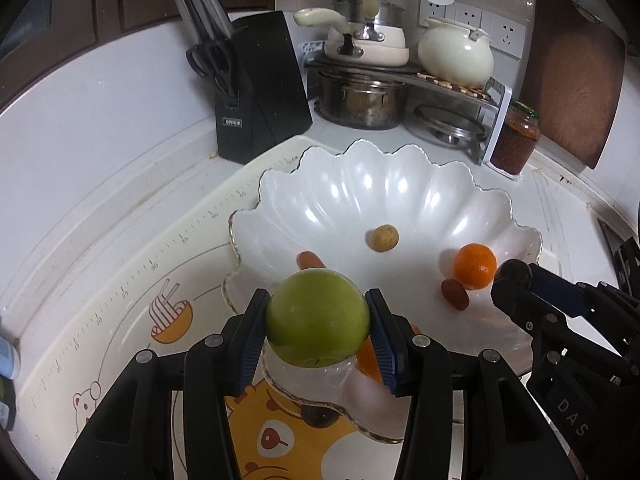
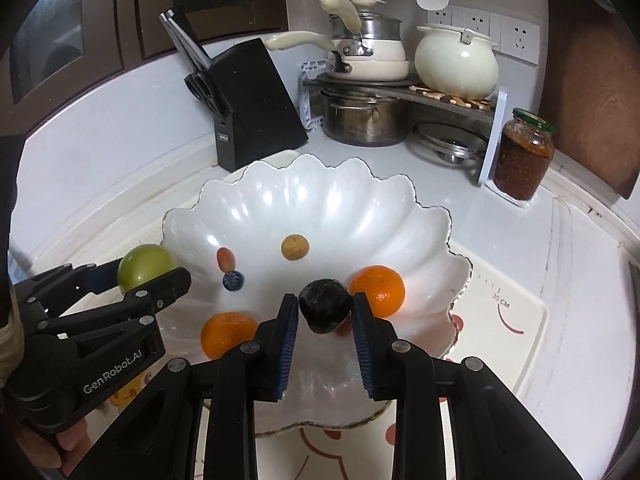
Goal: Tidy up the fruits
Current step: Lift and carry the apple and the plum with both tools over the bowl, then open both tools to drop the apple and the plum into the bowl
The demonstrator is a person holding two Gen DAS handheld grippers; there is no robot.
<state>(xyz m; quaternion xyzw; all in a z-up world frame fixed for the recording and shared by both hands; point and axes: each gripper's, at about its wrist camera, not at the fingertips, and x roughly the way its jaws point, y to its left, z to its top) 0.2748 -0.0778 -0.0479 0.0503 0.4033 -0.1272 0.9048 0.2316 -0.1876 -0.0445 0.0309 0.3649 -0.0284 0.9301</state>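
Left wrist view: left gripper (image 1: 318, 326) clamps a round green fruit (image 1: 317, 318) above the scalloped white bowl (image 1: 360, 184); right gripper (image 2: 325, 312), pads apart, brackets a dark round fruit (image 2: 325, 306).

"GenRobot.AI" on left gripper (image 2: 154, 280); "35 CM" on mat (image 2: 516, 320)

The far half of the bowl (image 2: 320, 200) is left free; behind it, passage is blocked by knife block (image 2: 256, 104) and pots (image 2: 364, 120).

Green fruit (image 1: 317, 317), 2 orange tangerines (image 2: 378, 290), white bowl (image 2: 320, 200).
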